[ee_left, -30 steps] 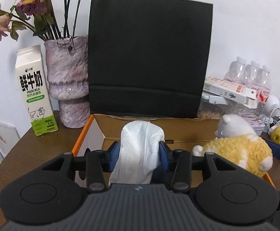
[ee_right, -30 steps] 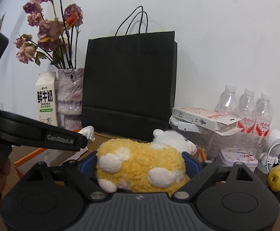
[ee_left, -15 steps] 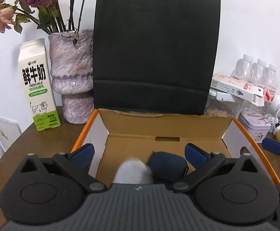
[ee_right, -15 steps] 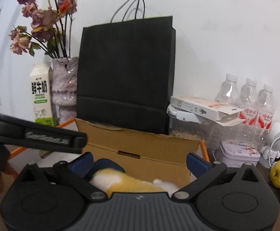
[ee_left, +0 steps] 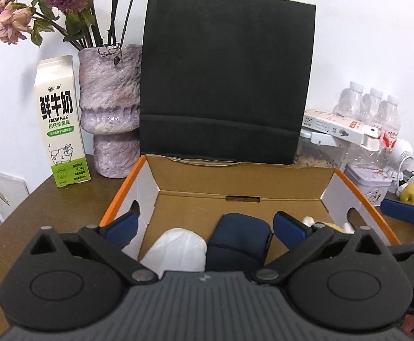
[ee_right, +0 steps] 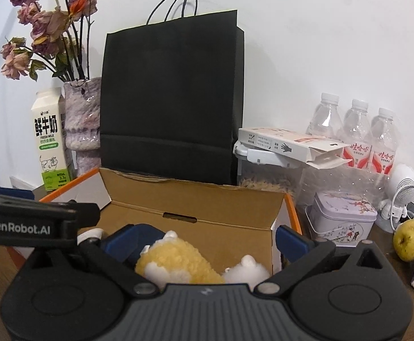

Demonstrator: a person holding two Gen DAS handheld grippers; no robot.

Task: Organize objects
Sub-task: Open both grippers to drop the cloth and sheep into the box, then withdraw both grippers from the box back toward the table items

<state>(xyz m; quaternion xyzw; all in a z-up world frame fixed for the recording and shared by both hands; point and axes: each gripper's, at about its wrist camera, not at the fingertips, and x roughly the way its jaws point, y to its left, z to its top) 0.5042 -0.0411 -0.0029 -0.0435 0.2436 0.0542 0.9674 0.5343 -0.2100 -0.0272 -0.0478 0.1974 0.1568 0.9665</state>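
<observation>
Plush sheep [ee_right: 178,261] and white wad [ee_left: 178,247], perhaps cloth, lie boxed; both claws wide, empty.

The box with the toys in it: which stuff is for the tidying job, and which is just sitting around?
For the job:
- cardboard box
- white cloth bundle
- dark blue pouch
- yellow plush sheep
- left tongs and right tongs, both open

Just sitting around:
- black paper bag
- milk carton
- vase
- water bottles
- tin
- apple
</observation>
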